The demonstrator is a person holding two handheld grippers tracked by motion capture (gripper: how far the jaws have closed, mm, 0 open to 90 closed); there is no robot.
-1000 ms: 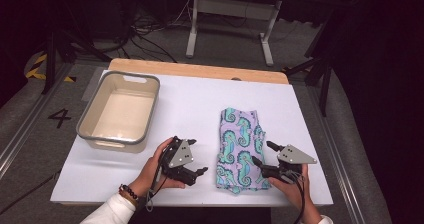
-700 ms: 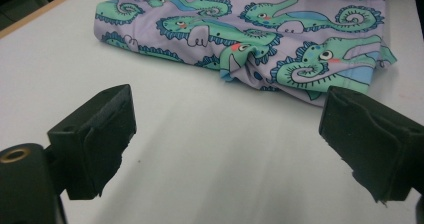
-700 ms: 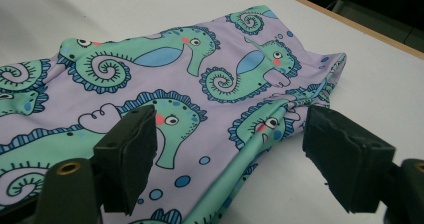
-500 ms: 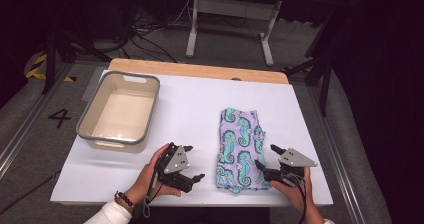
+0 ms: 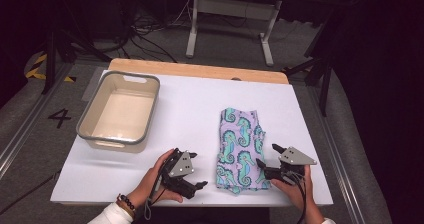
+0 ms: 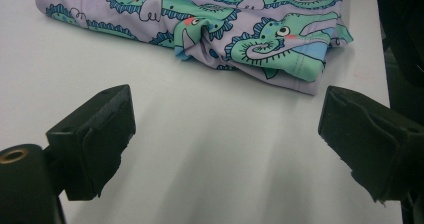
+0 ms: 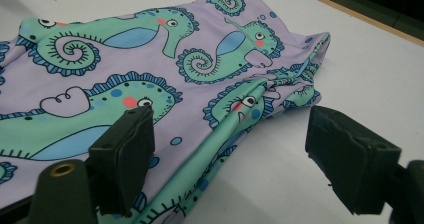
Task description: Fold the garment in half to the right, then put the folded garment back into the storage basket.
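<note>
Folded seahorse-print cloth (image 5: 240, 149) lying flat on the white table (image 5: 190, 109), right of centre, its near end close to the table's front edge. Right gripper (image 5: 267, 160), held in the person's right hand (image 5: 292, 186) near the front right corner, is at the cloth's near right edge; its jaws have just been opening and now stand apart, one over the printed fabric, the other over bare table beside the rumpled fold, with the cloth's edge between them but not pressed. Left gripper (image 5: 196, 171), held in the left hand (image 5: 155, 181) at the front edge left of the cloth, points toward the cloth's near left corner; its jaws stand wide apart over bare table, clear of the fabric. A grey bin (image 5: 120, 111) sits near the back left corner, well apart from the cloth.
</note>
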